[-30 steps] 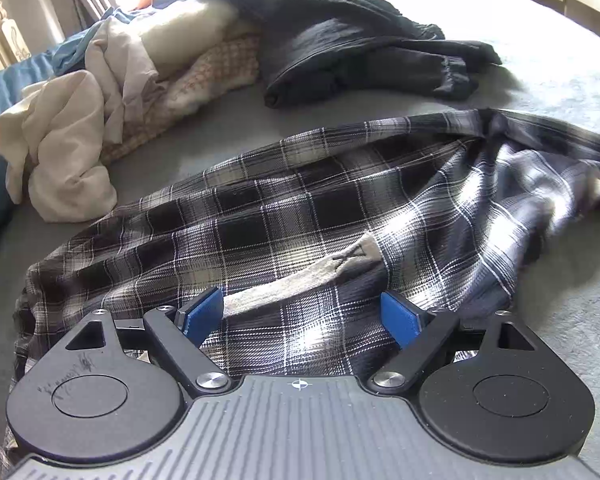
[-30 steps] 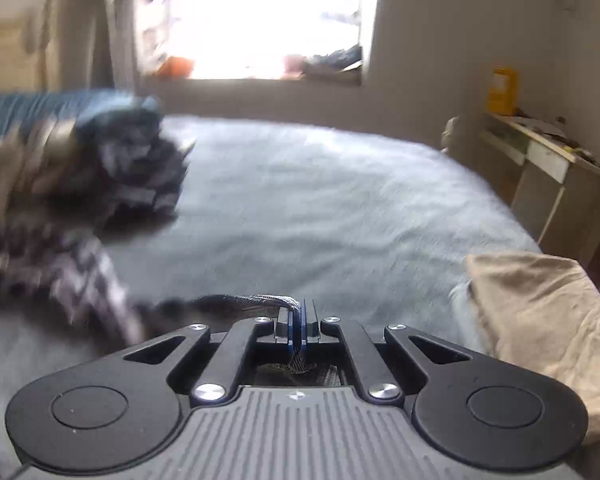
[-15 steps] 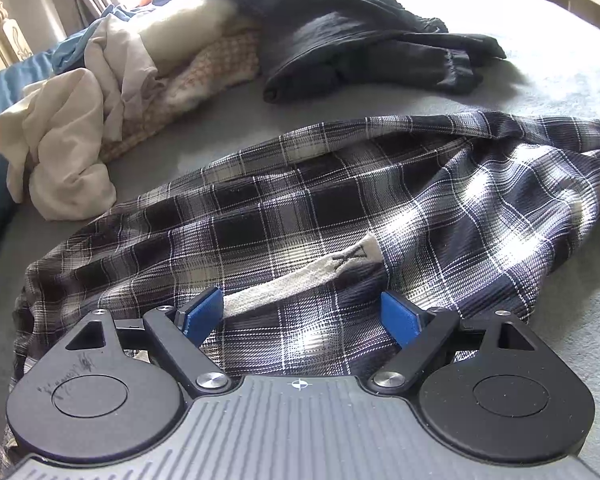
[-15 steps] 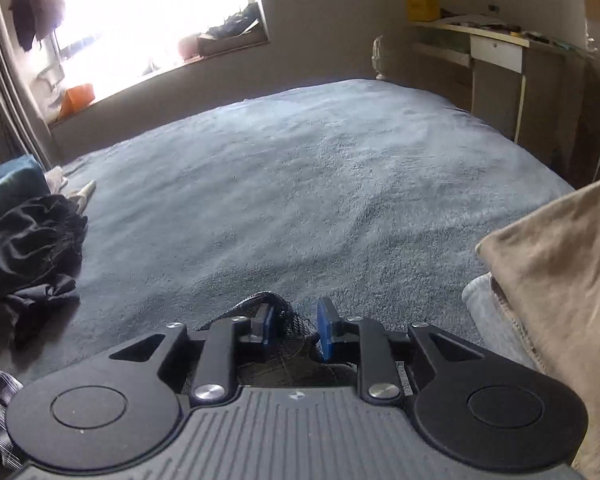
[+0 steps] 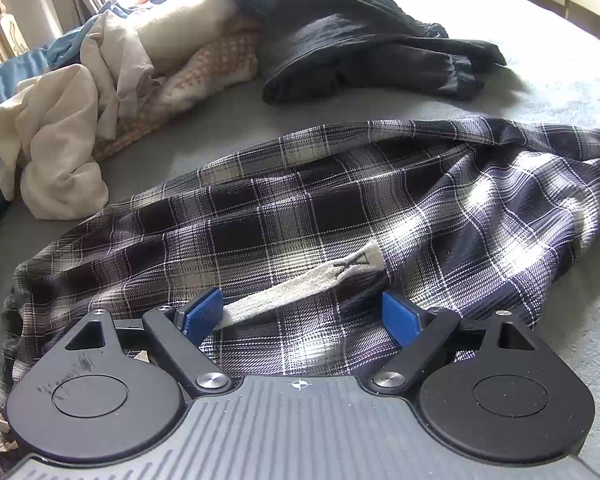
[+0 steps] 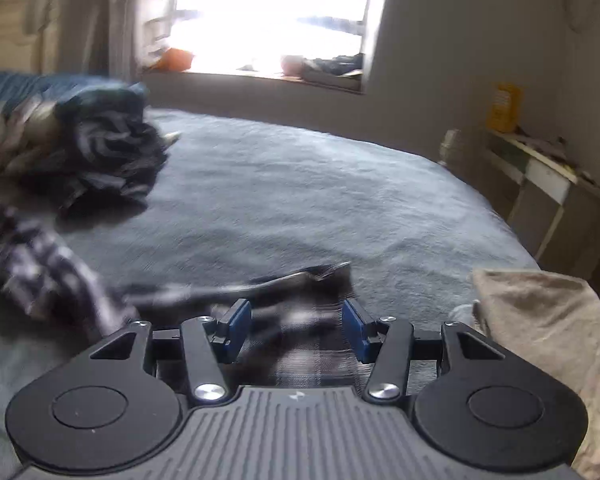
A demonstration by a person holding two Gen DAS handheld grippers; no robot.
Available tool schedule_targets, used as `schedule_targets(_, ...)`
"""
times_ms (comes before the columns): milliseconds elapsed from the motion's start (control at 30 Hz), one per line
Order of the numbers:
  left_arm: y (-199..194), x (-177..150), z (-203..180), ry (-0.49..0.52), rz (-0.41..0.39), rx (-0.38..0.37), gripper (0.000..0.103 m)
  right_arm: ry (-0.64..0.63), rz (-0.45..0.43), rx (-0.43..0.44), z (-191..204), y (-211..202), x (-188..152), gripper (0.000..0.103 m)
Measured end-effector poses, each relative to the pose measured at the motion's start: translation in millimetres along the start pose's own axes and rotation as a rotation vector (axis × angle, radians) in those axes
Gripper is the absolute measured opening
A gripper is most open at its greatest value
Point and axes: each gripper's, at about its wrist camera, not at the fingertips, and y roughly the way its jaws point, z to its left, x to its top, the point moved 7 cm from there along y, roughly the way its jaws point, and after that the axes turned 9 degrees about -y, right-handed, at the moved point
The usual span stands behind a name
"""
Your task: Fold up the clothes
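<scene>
Plaid flannel shirt (image 5: pixel 319 216) spread rumpled over grey bedspread (image 5: pixel 559 80). Left gripper (image 5: pixel 305 312) splayed wide above woven check and pale drawcord (image 5: pixel 300 284), gripping nothing. Right gripper (image 6: pixel 296 326) just been opening, pads (image 6: pixel 238 322) apart, blurred plaid hem lying loose between.

The right-wrist view is smeared by motion, so the plaid shirt (image 6: pixel 48 276) and the dark pile (image 6: pixel 112 160) behind it (both at the left) lose their outlines, while the beige cloth (image 6: pixel 547 344) runs off the right edge and the left-wrist view crops the shirt's right end.
</scene>
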Motion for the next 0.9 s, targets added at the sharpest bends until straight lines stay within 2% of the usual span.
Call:
schedule_targets(100,-1.1,-0.6,0.5,-0.007,-0.003,0.001,0.087,-0.225,0.035,0.091,54.5,-9.3,-16.3,0.053)
schedule_targets(200,-1.4,-1.0,0.5,-0.003,-0.008,0.003,0.087,-0.385,0.092,0.051,78.0,3.3,-34.5,0.052)
schedule_targets(267,-1.1,-1.2,0.1,0.002,-0.01,0.007,0.087,-0.483,0.142,0.005,86.4,18.6,-46.1,0.047)
schedule_targets(300,-1.3,-1.1,0.1,-0.001,-0.009,0.009,0.087,-0.484,0.153,-0.019,84.5,23.2,-46.1,0.043)
schedule_targets(333,-1.4,-1.0,0.0,-0.004,-0.008,0.012,0.087,-0.462,0.157,-0.043,79.4,26.3,-43.4,0.021)
schedule_targets(367,-1.7,-0.8,0.0,-0.008,-0.007,0.015,0.087,-0.432,0.154,-0.079,72.1,26.1,-38.6,0.004)
schedule_targets(500,-3.3,-1.5,1.1,-0.029,-0.012,0.019,0.087,-0.34,0.033,-0.229,45.9,-0.4,1.4,0.003)
schedule_targets(633,-3.2,-0.8,1.9,-0.03,-0.021,0.026,0.087,-0.275,-0.085,-0.319,28.7,-34.7,44.3,0.002)
schedule_targets(733,-2.9,2.2,3.0,-0.035,-0.03,0.038,0.087,-0.207,-0.147,-0.332,24.8,-62.9,70.8,0.002)
schedule_targets(900,-1.3,8.9,9.4,-0.068,-0.047,0.047,0.087,-0.155,-0.166,-0.315,24.0,-103.5,90.6,0.002)
